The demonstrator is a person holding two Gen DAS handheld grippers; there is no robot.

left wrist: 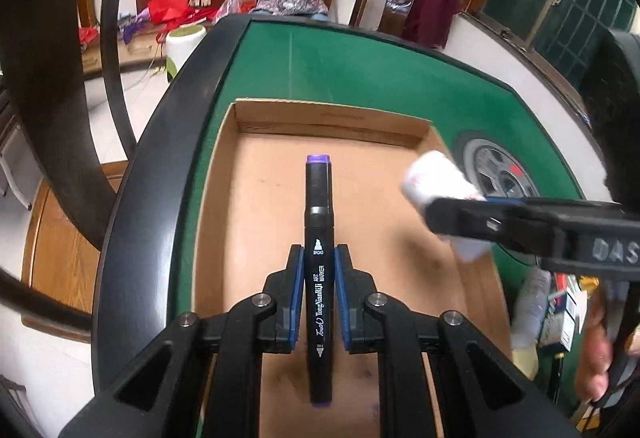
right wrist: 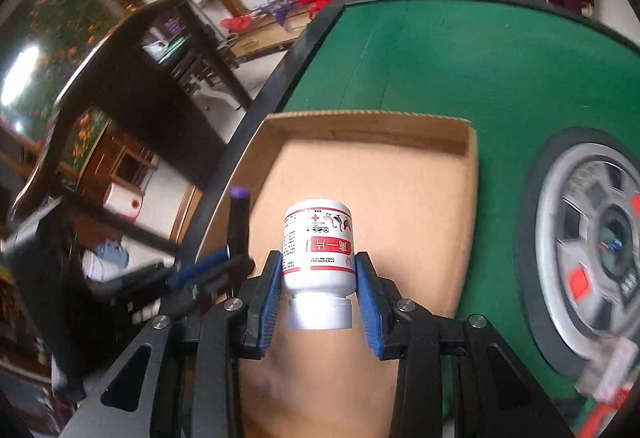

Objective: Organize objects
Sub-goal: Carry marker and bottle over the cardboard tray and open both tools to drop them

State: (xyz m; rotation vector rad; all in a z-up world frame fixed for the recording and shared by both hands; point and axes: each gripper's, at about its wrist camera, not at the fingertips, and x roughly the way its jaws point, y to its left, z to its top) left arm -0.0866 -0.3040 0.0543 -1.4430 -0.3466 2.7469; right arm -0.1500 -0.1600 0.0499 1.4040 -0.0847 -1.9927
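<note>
Cardboard tray (left wrist: 224,198) lies bare on the green table (left wrist: 360,78), ready to collect things. Left gripper (left wrist: 319,258) is clenched on a black marker (left wrist: 319,238), right gripper (right wrist: 318,278) clamps a white pill bottle (right wrist: 318,246); both hang over the tray, likely for dropping in

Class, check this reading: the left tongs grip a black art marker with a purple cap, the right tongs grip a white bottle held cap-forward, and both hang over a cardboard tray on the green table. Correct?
Not quite. In the right wrist view the white bottle is held base-forward, its cap back between the right tongs. The left tongs do grip the marker over the cardboard tray on the green table.
</note>
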